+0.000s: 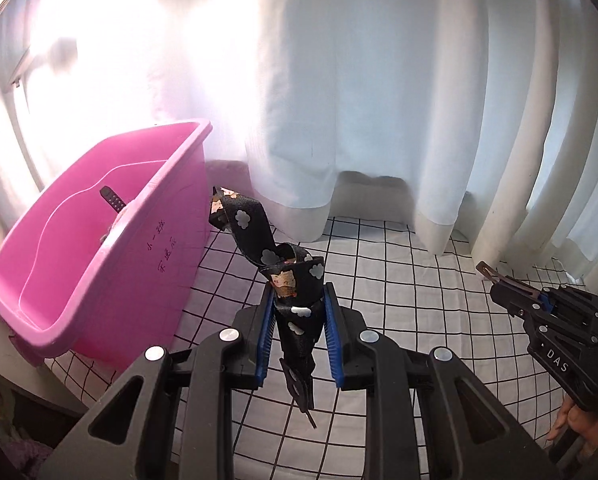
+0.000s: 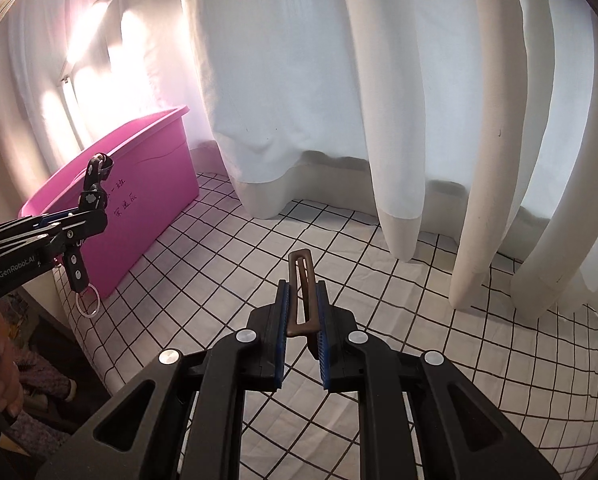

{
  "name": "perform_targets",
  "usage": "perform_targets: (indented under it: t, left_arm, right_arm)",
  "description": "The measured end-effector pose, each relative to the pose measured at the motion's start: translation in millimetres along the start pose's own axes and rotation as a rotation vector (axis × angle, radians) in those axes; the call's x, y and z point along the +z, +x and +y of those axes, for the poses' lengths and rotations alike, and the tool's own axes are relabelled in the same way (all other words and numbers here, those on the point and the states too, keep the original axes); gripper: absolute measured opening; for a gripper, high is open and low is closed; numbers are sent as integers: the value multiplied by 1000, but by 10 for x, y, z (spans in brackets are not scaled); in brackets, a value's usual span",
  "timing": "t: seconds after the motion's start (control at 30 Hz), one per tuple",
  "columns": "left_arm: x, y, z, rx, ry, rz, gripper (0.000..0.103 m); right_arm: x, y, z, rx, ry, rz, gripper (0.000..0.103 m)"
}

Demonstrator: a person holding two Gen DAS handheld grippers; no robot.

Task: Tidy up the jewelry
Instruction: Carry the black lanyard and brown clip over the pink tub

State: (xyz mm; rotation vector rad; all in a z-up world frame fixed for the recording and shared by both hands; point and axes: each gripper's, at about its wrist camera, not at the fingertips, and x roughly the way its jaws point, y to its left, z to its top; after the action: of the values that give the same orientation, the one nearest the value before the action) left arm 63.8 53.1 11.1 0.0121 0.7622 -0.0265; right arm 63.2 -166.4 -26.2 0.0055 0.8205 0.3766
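Handling first: I judge the black printed strap (image 1: 287, 280) in my left gripper (image 1: 299, 320) to be light, soft and floppy. It curls up past the fingertips at frame centre and dangles below them, ending in a clear ring (image 2: 87, 299) seen at lower left of the right wrist view. A grip on the flat band near mid-length suits it; the loose ends will swing. The brown hair clip (image 2: 302, 292) in my right gripper (image 2: 302, 308) looks light, stiff and smooth, so possibly slippery; its flat sides are the place to pinch.

Left jaws stand narrow, pads pressing the strap. Right jaws stand nearly together, clamped on the clip, whose slotted tip projects forward. Both items hang above the checked cloth (image 2: 379, 300). The pink tub (image 1: 99, 260), at left, already contains a dark strap (image 1: 112, 199).
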Motion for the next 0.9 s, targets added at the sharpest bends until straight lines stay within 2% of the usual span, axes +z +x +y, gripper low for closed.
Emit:
perform_targets:
  t: [0.2,0.43,0.9]
  left_arm:
    - [111,-363,141,27,-30,-45,23]
    - [252,-570,475,66,-49,-85,23]
    - [533,-561,1665,109,-107,-114,23]
  right_arm:
    - [206,-207,142,52,-36,-51,13]
    - [519,-138,545,129,-93,-82,13]
    - [1347,237,1628,257,-138,-132,13]
